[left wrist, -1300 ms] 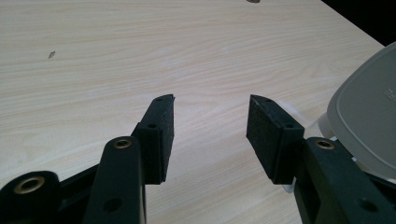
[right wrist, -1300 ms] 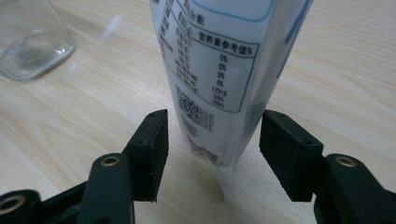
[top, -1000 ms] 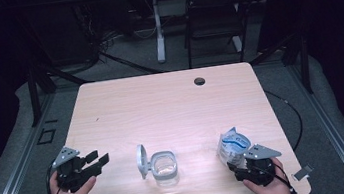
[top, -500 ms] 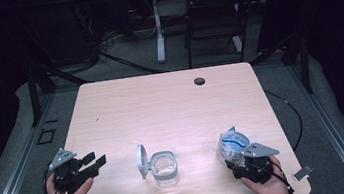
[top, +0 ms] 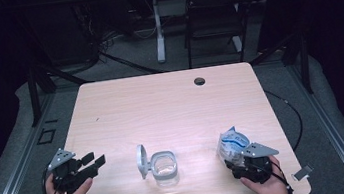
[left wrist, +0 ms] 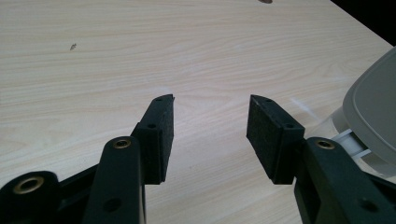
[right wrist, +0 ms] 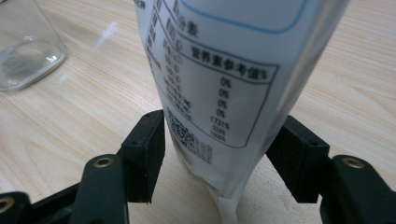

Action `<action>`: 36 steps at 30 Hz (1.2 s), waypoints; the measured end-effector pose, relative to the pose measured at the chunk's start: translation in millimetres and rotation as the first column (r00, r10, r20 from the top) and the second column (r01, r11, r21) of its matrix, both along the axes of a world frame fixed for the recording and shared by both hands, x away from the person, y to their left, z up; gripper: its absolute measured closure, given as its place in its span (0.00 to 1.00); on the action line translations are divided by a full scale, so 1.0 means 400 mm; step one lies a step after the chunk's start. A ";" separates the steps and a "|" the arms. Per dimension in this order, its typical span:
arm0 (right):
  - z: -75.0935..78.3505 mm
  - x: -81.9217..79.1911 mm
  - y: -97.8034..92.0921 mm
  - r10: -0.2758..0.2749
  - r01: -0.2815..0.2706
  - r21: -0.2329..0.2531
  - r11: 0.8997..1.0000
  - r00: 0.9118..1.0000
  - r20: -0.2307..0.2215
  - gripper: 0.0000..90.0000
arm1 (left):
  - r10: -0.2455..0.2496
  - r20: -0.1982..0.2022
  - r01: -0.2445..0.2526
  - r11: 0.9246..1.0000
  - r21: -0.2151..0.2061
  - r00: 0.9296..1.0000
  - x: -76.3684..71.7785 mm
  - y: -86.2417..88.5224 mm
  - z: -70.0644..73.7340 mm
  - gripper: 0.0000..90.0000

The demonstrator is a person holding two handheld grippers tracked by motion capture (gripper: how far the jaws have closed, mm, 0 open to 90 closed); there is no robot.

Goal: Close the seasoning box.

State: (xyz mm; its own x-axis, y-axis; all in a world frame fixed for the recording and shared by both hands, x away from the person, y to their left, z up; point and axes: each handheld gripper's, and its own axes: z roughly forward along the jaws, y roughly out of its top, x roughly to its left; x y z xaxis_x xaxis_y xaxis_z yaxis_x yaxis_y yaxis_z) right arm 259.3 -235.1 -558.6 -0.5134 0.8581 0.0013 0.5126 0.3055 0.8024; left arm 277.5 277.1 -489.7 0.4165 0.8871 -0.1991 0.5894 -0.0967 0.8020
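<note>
A clear glass jar (top: 164,167) stands near the table's front middle, its grey hinged lid (top: 141,160) flipped open to the left. My left gripper (top: 96,159) hovers open at the front left, its jaws pointing toward the jar with nothing between them (left wrist: 212,100); the lid (left wrist: 373,112) shows at the right edge of the left gripper view. A white and blue pouch (top: 231,142) stands upright at the front right. My right gripper (top: 236,161) is shut on its lower part. In the right gripper view the pouch's printed label (right wrist: 219,79) sits between the jaws (right wrist: 223,119).
The pale wooden table (top: 171,107) has a dark cable hole (top: 199,80) near its far edge. The jar's base (right wrist: 23,56) lies left of the pouch. A chair (top: 213,26) and stand legs sit beyond the table on dark floor.
My left gripper has drifted slightly toward the table's near left edge. The right gripper and pouch have stayed put.
</note>
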 end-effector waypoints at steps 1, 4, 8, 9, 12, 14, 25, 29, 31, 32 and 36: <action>0.000 0.000 0.000 0.000 0.000 -0.001 1.000 1.000 0.000 0.43 | 0.000 0.000 0.000 1.000 0.000 1.000 0.000 0.000 0.000 0.58; -0.002 0.001 0.001 0.002 -0.002 -0.004 1.000 1.000 0.002 0.43 | 0.000 0.000 0.000 1.000 -0.004 1.000 0.001 0.001 -0.001 0.58; -0.005 0.002 0.004 -0.001 0.002 -0.016 1.000 1.000 0.007 0.42 | 0.002 -0.001 -0.002 1.000 -0.007 1.000 0.001 0.001 -0.003 0.58; -0.007 0.003 0.006 -0.005 0.005 -0.010 1.000 1.000 0.006 0.42 | 0.003 -0.001 -0.003 1.000 -0.008 1.000 0.001 0.001 -0.003 0.58; -0.010 0.007 0.007 0.001 -0.001 -0.019 1.000 1.000 0.006 0.41 | 0.005 -0.001 -0.005 1.000 -0.008 1.000 0.002 0.002 -0.003 0.58; -0.014 0.008 0.011 -0.005 0.005 -0.005 1.000 1.000 0.017 0.41 | 0.005 -0.002 -0.005 1.000 -0.008 1.000 0.002 0.003 -0.004 0.58; -0.028 0.016 0.024 -0.015 0.016 -0.023 1.000 1.000 0.026 0.41 | 0.008 -0.006 -0.008 1.000 -0.009 1.000 0.003 0.007 -0.005 0.58; -0.032 0.018 0.028 -0.029 0.029 0.004 1.000 0.999 0.041 0.41 | 0.010 -0.003 -0.010 1.000 -0.014 1.000 0.003 0.008 -0.007 0.58; -0.036 0.019 0.029 -0.034 0.034 0.012 0.999 0.998 0.045 0.41 | 0.011 -0.003 -0.011 1.000 -0.014 1.000 0.003 0.008 -0.007 0.58; -0.037 0.020 0.031 -0.039 0.038 0.012 0.999 0.998 0.048 0.41 | 0.012 -0.004 -0.012 1.000 -0.014 1.000 0.003 0.008 -0.007 0.58; -0.040 0.021 0.033 -0.036 0.036 -0.001 0.999 0.998 0.050 0.41 | 0.012 -0.005 -0.012 1.000 -0.014 1.000 0.004 0.009 -0.007 0.58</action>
